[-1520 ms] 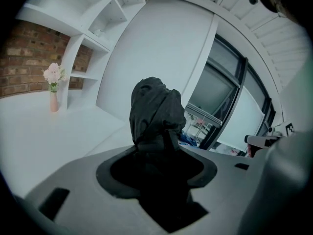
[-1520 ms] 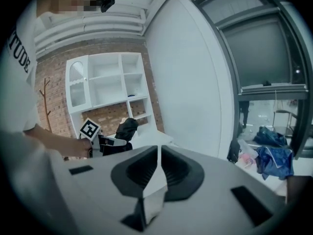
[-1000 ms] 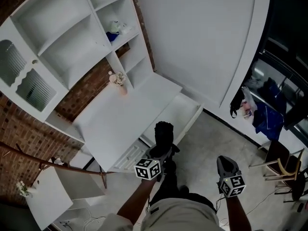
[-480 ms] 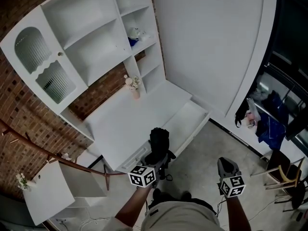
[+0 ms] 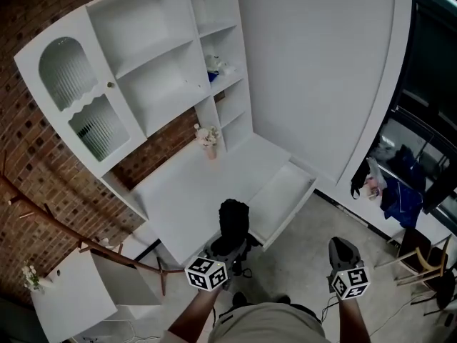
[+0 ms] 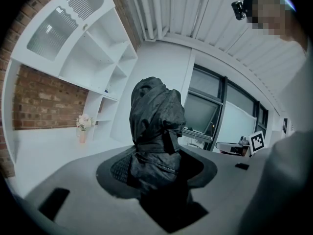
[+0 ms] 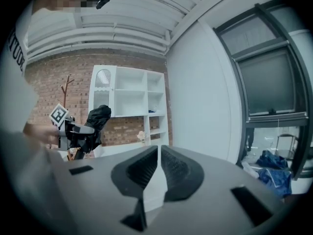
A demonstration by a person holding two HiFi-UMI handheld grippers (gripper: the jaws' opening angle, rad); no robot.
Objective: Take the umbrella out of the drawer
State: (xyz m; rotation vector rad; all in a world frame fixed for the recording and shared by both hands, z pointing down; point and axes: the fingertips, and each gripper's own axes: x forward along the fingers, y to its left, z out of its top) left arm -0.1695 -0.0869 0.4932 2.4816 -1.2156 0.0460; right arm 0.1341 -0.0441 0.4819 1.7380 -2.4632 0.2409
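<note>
A black folded umbrella (image 5: 233, 220) stands upright in my left gripper (image 5: 230, 246), which is shut on its lower end; in the left gripper view the umbrella (image 6: 156, 126) fills the space between the jaws. It hangs in the air in front of the white desk, clear of the open drawer (image 5: 284, 195), whose inside looks bare. My right gripper (image 5: 342, 253) is lower right, over the floor, shut with nothing in it (image 7: 160, 155). From the right gripper view the umbrella (image 7: 96, 120) and left gripper show at the left.
The white desk (image 5: 193, 191) carries a shelving unit (image 5: 150, 63) and a small flower vase (image 5: 208, 140). A wooden coat rack (image 5: 71, 227) and a white side table (image 5: 71, 306) stand at the left. Clothes (image 5: 393, 184) and a chair (image 5: 421, 252) are at the right.
My left gripper has risen with the umbrella and drawn back from the drawer. The right gripper has risen too. The head view has tilted up, showing more of the shelves.
</note>
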